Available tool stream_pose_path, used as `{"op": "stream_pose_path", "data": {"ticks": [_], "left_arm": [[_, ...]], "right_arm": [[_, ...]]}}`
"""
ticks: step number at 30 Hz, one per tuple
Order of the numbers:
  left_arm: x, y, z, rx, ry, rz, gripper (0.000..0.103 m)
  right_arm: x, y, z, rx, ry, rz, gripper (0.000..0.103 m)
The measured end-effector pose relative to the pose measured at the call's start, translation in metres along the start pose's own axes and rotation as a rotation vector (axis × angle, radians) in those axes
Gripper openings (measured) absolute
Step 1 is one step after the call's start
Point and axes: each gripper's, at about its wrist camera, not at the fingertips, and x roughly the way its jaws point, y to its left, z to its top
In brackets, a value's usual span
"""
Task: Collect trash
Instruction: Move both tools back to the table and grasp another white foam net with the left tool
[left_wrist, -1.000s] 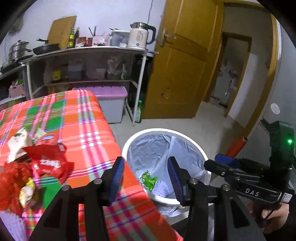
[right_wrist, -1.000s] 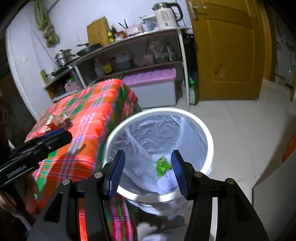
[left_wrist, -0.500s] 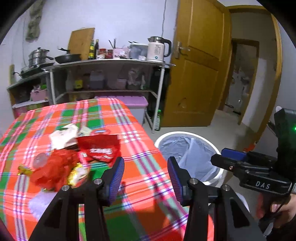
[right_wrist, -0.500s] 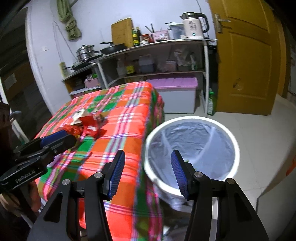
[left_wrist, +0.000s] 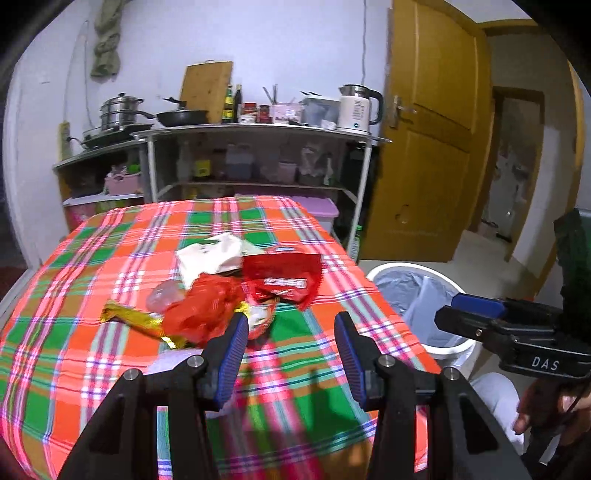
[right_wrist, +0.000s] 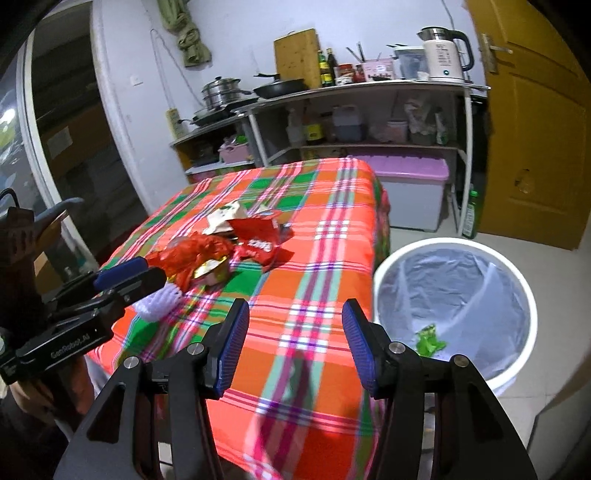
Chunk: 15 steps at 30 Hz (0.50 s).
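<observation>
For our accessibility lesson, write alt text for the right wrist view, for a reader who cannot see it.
The open, empty right gripper hovers over a plaid-covered table where a pile of wrappers lies. A white lined bin stands beside the table, green trash inside; the left gripper shows at the left.

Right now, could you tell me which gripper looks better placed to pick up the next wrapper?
Left: the left gripper, open, sits just short of the wrapper pile; the right gripper hangs nearer the bin.

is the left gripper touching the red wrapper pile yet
Apart. The right wrist view shows the left gripper hanging over the table's near-left corner, open and empty, with the white foam net between its fingers and the red wrapper pile.
</observation>
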Motion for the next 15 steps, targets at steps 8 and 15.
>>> {"op": "stream_pose_path", "data": {"ticks": [8, 15], "left_arm": [[-0.002, 0.042, -0.009, -0.072, 0.015, 0.08, 0.059], [0.012, 0.068, -0.019, -0.123, 0.049, 0.097, 0.064]], "right_arm": [[0.023, 0.016, 0.002, -0.018, 0.053, 0.028, 0.053], [0.042, 0.03, 0.006, -0.052, 0.081, 0.05, 0.053]]}}
